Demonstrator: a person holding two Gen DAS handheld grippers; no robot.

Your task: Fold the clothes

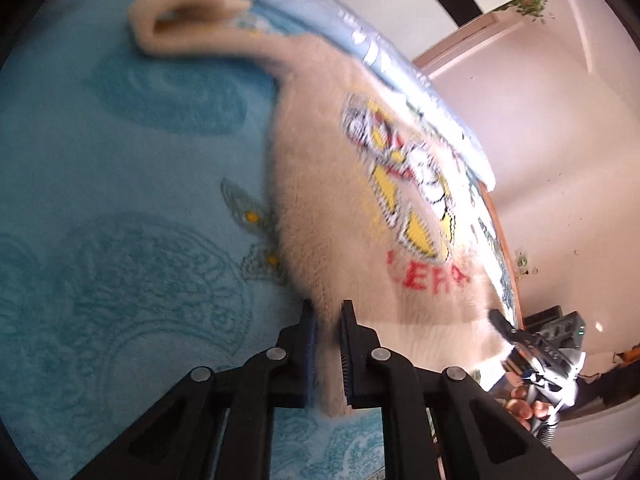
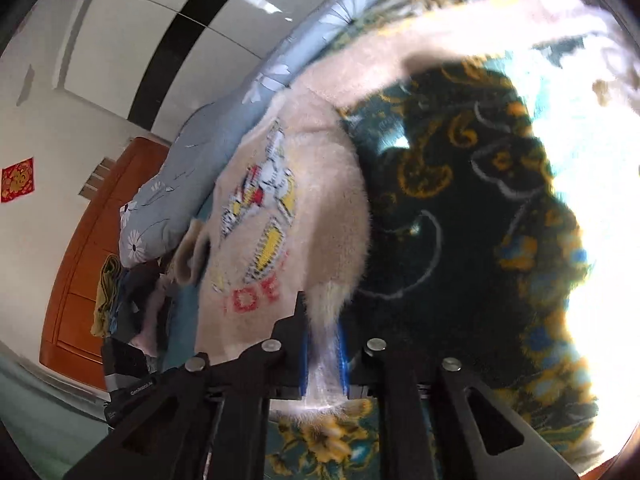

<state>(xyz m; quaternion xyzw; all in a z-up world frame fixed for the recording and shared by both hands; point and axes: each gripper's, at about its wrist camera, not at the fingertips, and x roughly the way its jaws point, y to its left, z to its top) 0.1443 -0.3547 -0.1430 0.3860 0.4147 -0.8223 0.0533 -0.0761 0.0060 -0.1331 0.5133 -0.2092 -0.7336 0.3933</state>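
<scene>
A cream fuzzy sweater (image 1: 344,216) with a yellow, red and white cartoon print and red letters lies spread on a light blue patterned blanket (image 1: 120,184). One sleeve (image 1: 188,20) curls at the far left. My left gripper (image 1: 327,312) is shut on the sweater's near hem corner, with fabric pinched between its pads. In the right wrist view the same sweater (image 2: 288,216) lies partly on a dark floral blanket (image 2: 460,208). My right gripper (image 2: 322,312) is shut on the other hem corner. The right gripper (image 1: 520,340) and a hand (image 1: 532,404) show at the lower right of the left wrist view.
A pale blue flowered quilt (image 2: 224,136) lies bunched along the sweater's far side. A pile of other clothes (image 2: 124,300) sits by an orange wooden cabinet (image 2: 92,248). Strong sunlight washes out the right of the dark blanket (image 2: 592,184).
</scene>
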